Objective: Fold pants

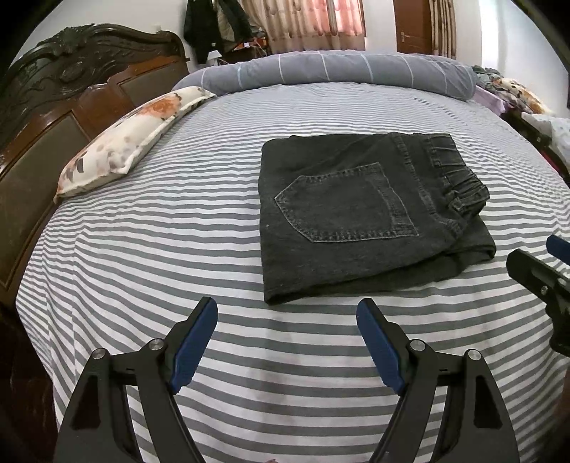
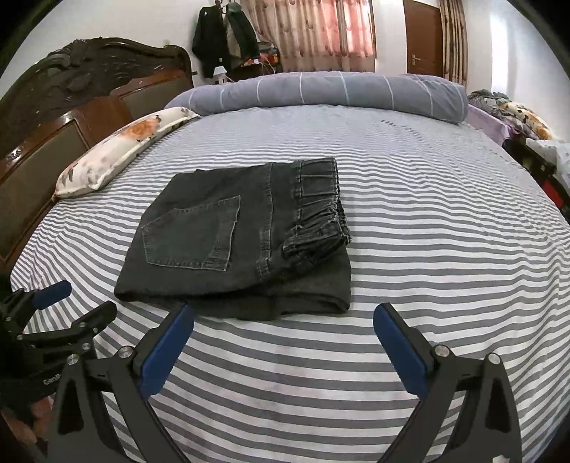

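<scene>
Denim: black pants lay folded into a compact rectangle on the bed, back pocket facing up and the elastic waistband bunched along the right edge.
Layers: a lower fold stuck out under the top one at the near right corner.
Bed: a grey-and-white striped sheet covered the mattress, and the pants sat near its middle.
Left claw: it hovered over bare sheet just short of the near edge of the pants, its blue-padded jaws spread wide with nothing between them.
Right claw: it hung near the pants' front edge, jaws likewise wide apart and empty; whether the left pad's tip brushed the denim could not be told.
Each other: each claw showed at the edge of the other's view, the two set side by side and apart.
Pillow: a floral pillow leaned by the carved wooden headboard on the left.
Quilt: a grey quilt with thin white lines lay rolled along the far side of the bed.
Beyond: pink curtains, hanging dark jackets and a brown door stood against the back wall.
</scene>
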Demonstrator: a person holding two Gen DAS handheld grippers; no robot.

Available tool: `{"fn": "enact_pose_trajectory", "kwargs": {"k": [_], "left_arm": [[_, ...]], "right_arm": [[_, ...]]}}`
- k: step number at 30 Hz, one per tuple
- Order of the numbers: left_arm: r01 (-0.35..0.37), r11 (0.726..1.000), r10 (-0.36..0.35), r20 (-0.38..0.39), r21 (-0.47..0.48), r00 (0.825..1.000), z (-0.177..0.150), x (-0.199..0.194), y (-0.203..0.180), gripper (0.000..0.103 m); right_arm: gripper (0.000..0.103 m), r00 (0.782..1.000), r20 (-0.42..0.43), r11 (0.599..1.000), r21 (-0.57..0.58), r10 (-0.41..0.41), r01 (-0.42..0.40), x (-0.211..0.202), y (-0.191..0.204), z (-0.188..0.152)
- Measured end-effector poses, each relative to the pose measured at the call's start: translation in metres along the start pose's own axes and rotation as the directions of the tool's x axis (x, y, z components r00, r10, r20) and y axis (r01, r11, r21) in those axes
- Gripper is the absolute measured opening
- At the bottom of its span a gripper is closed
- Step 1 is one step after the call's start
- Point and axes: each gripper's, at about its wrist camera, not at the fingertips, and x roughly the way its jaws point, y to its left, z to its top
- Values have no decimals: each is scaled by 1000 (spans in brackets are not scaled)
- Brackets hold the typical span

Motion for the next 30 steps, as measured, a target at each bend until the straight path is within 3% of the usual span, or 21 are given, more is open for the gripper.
{"fn": "enact_pose_trajectory", "kwargs": {"k": [30], "left_arm": [[5, 1000, -5, -6, -21, 1000, -1, 0, 6, 81]], "right_arm": [[100, 997, -45, 998, 31, -60, 61, 10, -12, -4]]}}
